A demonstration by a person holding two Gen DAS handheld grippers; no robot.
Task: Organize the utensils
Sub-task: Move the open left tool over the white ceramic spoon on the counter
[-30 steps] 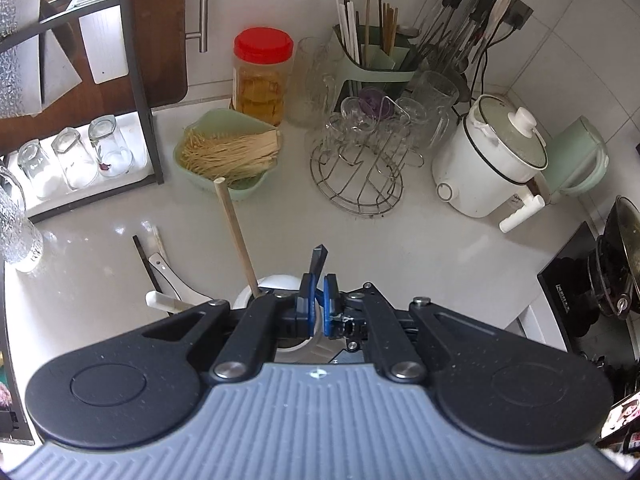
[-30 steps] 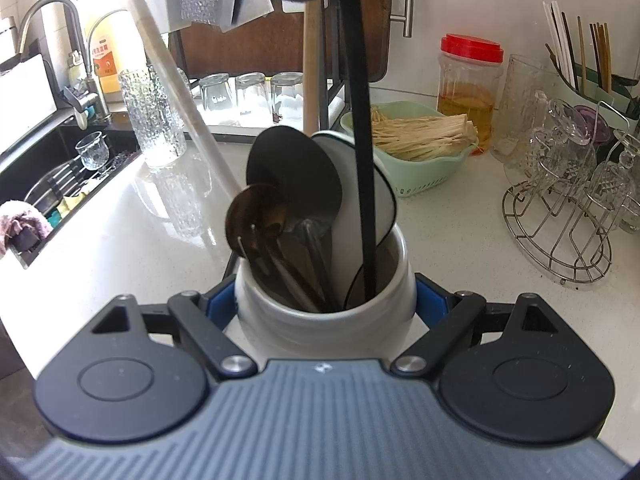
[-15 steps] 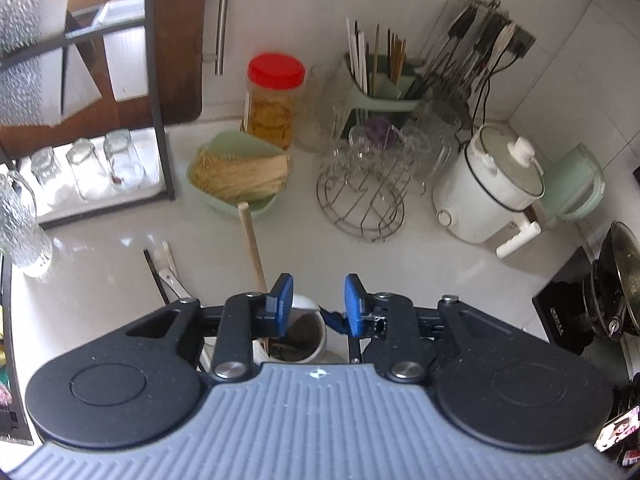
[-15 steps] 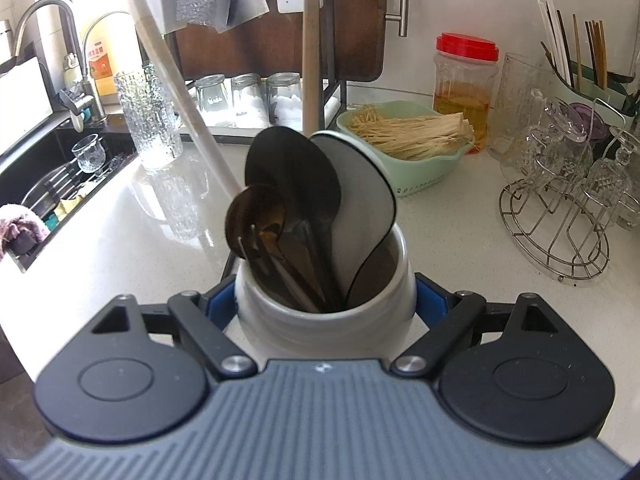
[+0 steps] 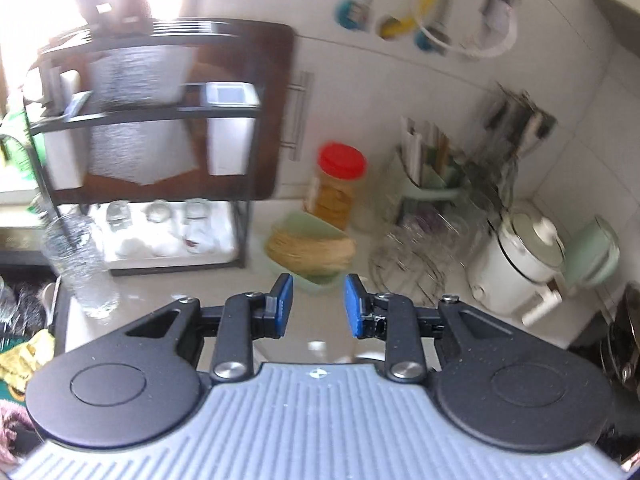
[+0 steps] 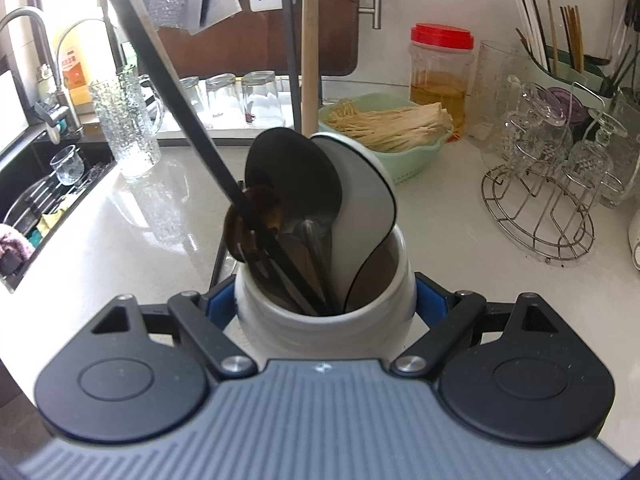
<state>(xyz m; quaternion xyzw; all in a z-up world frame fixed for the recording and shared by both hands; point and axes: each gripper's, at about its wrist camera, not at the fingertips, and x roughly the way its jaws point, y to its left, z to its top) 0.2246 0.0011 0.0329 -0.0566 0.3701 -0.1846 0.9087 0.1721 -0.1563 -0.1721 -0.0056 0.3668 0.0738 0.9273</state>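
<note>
Right gripper (image 6: 324,304) clamps the white utensil crock (image 6: 320,320) on the counter (image 6: 460,248); black-handled utensil (image 6: 208,152) leans inside among ladles. Left gripper (image 5: 318,304) released, nothing between its pads. Beyond: green noodle basket (image 6: 400,160), red-lidded jar (image 6: 440,68).

We see a white crock (image 6: 324,320) between blue pads (image 6: 430,300), a red-lidded amber jar (image 6: 440,68), a pale green basket (image 6: 416,156) of straw-coloured sticks, and, through blur, what seems a mint kettle (image 5: 594,252) on the white table (image 6: 460,240).
</note>
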